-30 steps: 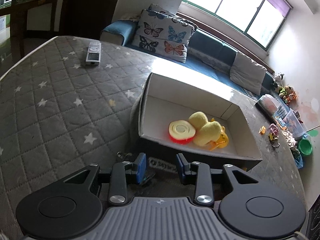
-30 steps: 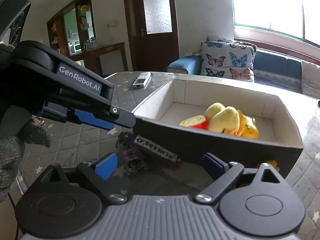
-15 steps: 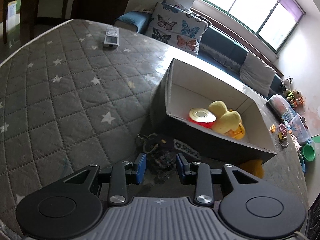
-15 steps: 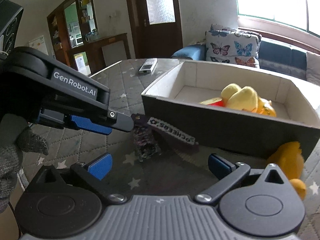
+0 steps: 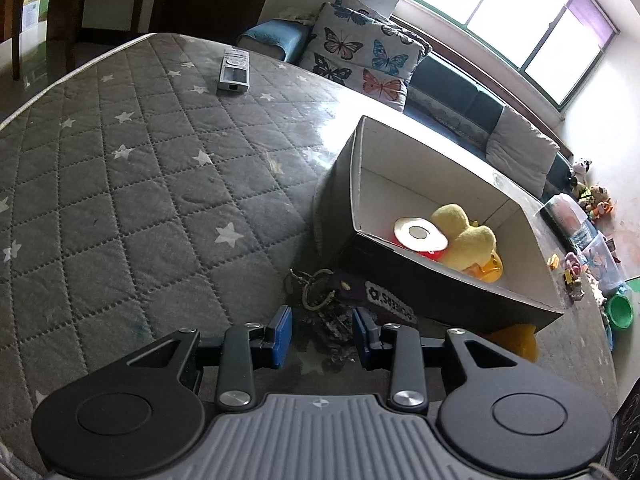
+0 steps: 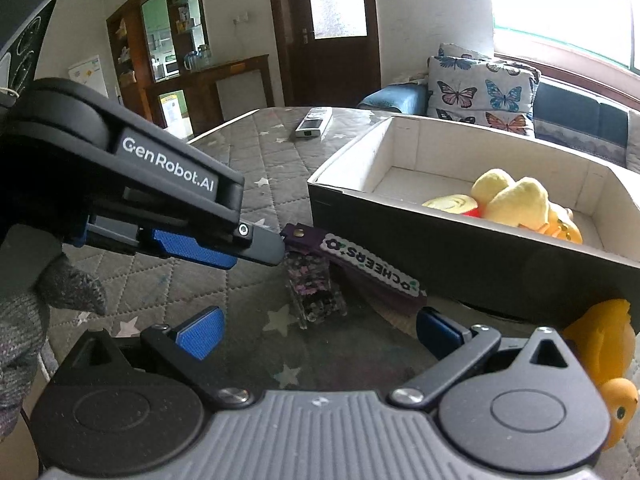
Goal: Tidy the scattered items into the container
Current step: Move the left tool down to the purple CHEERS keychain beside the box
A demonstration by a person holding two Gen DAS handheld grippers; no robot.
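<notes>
Keychain lies on quilted mat just beside the box, btw left gripper pads, not pinched. Right gripper spread wide, nothing held. Orange duck half hidden under box edge & gripper body. Key ring details too dark to read.

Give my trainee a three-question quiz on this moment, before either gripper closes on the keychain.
1. True or false: the keychain lies inside the box.
2. Which is outside the box? A. plush toy B. rubber duck C. tape roll
3. Fill in: the remote lies on the ____ with stars.

Key:
1. False; it lies on the quilted mat, in front of the box.
2. B
3. quilted mat
</notes>
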